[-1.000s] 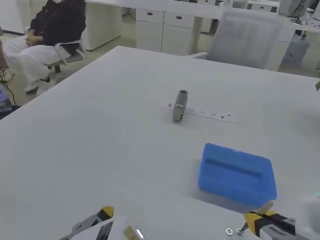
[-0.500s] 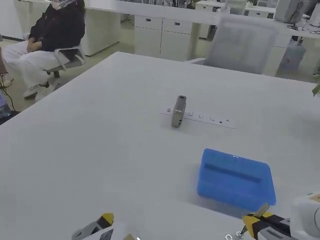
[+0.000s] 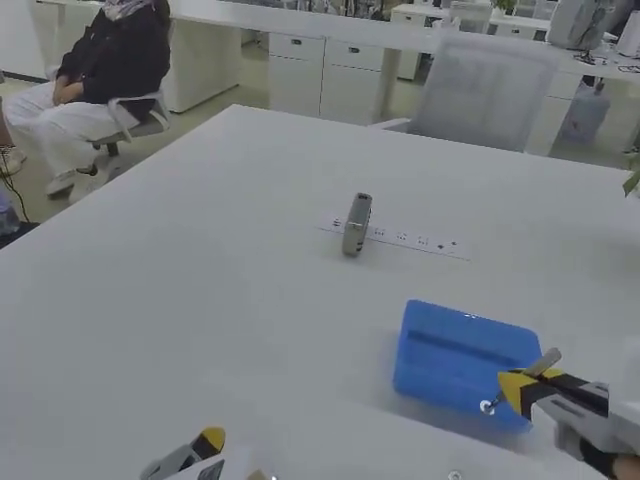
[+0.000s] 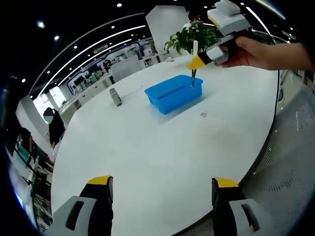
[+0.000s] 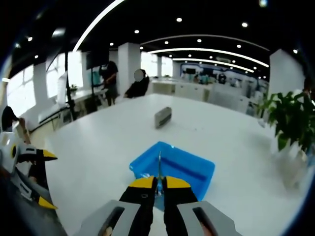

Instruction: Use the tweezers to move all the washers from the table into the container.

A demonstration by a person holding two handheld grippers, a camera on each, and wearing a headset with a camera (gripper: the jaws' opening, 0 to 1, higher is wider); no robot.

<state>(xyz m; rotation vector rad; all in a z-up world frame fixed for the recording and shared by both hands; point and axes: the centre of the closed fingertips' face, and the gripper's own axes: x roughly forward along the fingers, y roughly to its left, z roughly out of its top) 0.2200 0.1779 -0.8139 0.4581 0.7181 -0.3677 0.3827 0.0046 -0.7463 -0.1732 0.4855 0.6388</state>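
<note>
noted one washer (image 3: 487, 405) at the tip of the tweezers (image 5: 159, 167), over the near wall of the blue container (image 3: 455, 345). found a second washer (image 4: 203, 115) flat on the white table (image 3: 200, 300), just short of that container. found right gripper (image 5: 158, 183) clamped narrow on the tweezers. found left gripper (image 4: 160, 184) low by the table's near edge, jaws spread wide, empty. logged a power strip (image 3: 410, 238) with a grey block (image 3: 357, 222) on it, well beyond the container.
</note>
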